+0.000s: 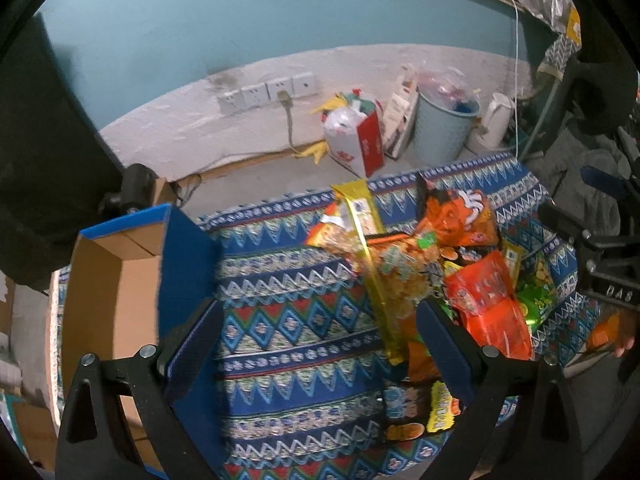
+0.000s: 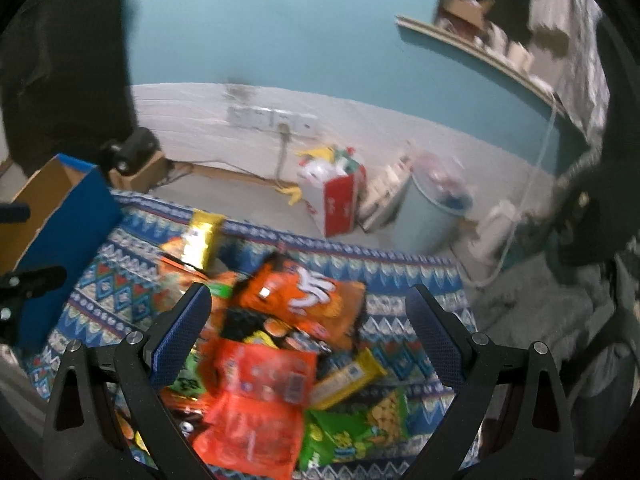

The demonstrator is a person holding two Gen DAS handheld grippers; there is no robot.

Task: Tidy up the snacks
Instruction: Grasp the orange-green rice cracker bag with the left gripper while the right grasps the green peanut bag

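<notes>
Snacks [image 2: 276, 360] lie in a heap on the patterned cloth [image 1: 288, 320] in front of you. Your left gripper [image 1: 320, 344] hangs over bare cloth with its jaws spread wide and nothing between them. Your right gripper [image 2: 308, 340] hangs over the heap, jaws spread wide too, above an orange bag [image 2: 304, 296]. The open cardboard box [image 1: 116, 280] sits on the cloth, just left of your left gripper.

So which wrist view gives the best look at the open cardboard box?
The left wrist view: the cardboard box sits close at left, its brown inside and blue flap visible. The right wrist view catches only a corner of the box at the left edge, farther off and partly cut.
</notes>
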